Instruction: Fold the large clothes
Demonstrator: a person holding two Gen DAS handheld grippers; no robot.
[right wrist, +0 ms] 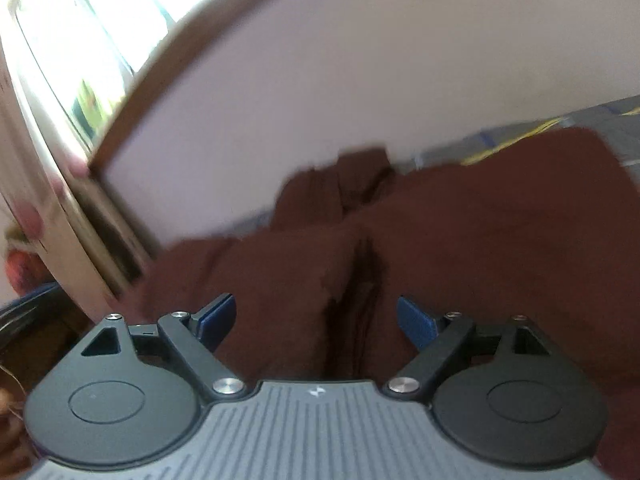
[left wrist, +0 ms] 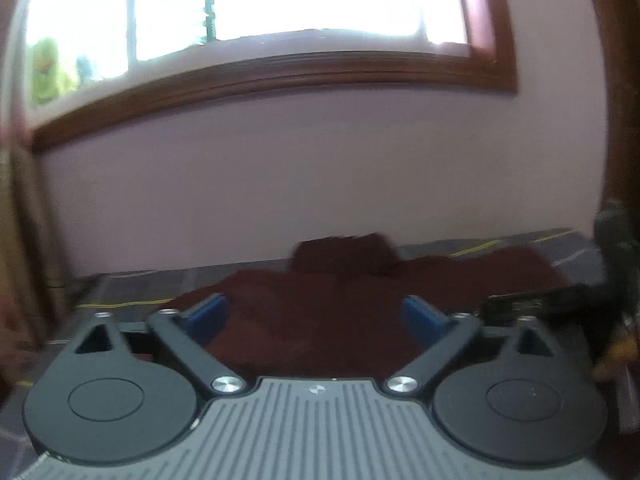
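Note:
A large dark maroon garment lies spread on a grey checked cover, with a bunched part raised at its far end near the wall. My left gripper hovers over the near part of the cloth, its blue pads wide apart with nothing pinched between them. In the right wrist view the same garment fills the lower half, and a dark crease runs toward the camera. My right gripper is open above that crease, and its blue pads stand clear of the cloth.
A pale wall rises behind the cover, with a wood-framed window above it. A dark object stands at the right edge of the left wrist view. The grey cover shows beyond the garment at the far right. Both views are motion-blurred.

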